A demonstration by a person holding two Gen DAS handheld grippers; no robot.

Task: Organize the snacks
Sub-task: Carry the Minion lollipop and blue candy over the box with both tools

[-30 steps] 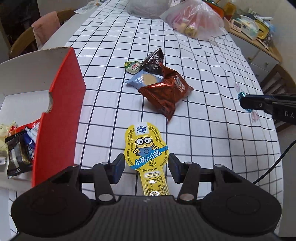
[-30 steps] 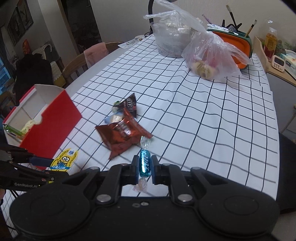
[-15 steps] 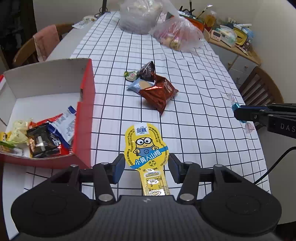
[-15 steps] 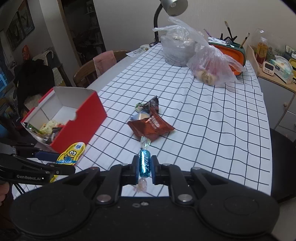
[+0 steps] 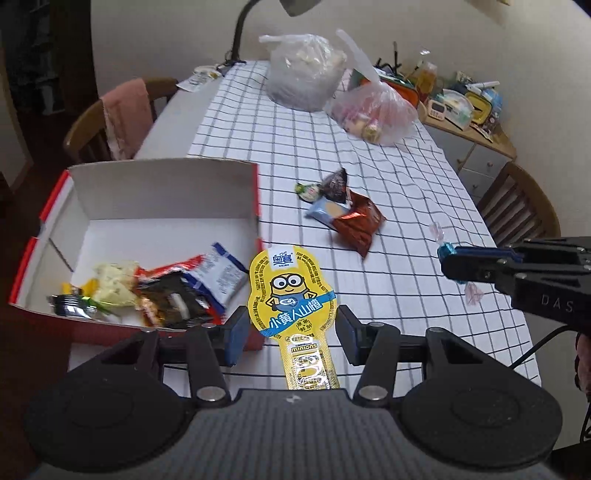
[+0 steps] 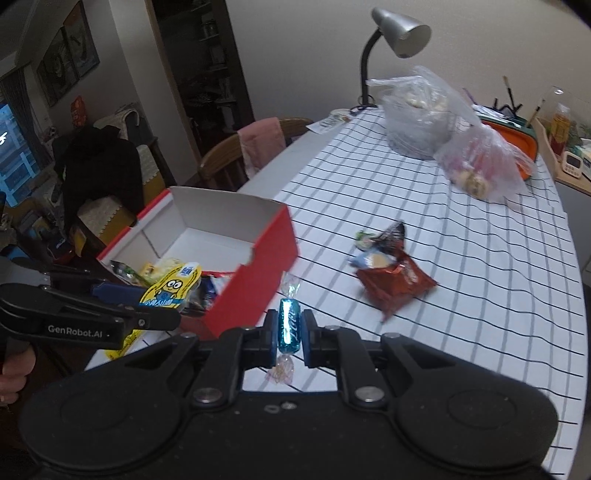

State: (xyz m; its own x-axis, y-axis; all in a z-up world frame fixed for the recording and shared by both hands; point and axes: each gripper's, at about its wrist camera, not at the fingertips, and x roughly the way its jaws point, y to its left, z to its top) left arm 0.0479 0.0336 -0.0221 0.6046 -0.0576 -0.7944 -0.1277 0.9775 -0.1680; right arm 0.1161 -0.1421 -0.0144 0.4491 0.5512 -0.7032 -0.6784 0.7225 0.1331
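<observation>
My left gripper (image 5: 288, 328) is shut on a yellow Minions snack packet (image 5: 290, 291) and holds it above the near right corner of the red box (image 5: 162, 201), which holds several snacks (image 5: 170, 291). My right gripper (image 6: 290, 330) is shut on a blue wrapped candy (image 6: 289, 325), held above the checked tablecloth beside the box (image 6: 255, 269). It also shows in the left wrist view (image 5: 448, 254). A small pile with a red-brown packet (image 5: 356, 221) lies mid-table. The left gripper and packet show in the right wrist view (image 6: 171, 290).
Two plastic bags (image 5: 303, 70) (image 5: 373, 110) and a desk lamp (image 6: 399, 35) stand at the far end of the table. Chairs (image 5: 110, 122) (image 5: 517, 206) stand on both sides. A cluttered sideboard (image 5: 461, 107) is at the far right.
Both grippers have risen and pulled back with their snacks. The left one has moved left toward the box, whose inside now shows. The right one has swung left toward the box.
</observation>
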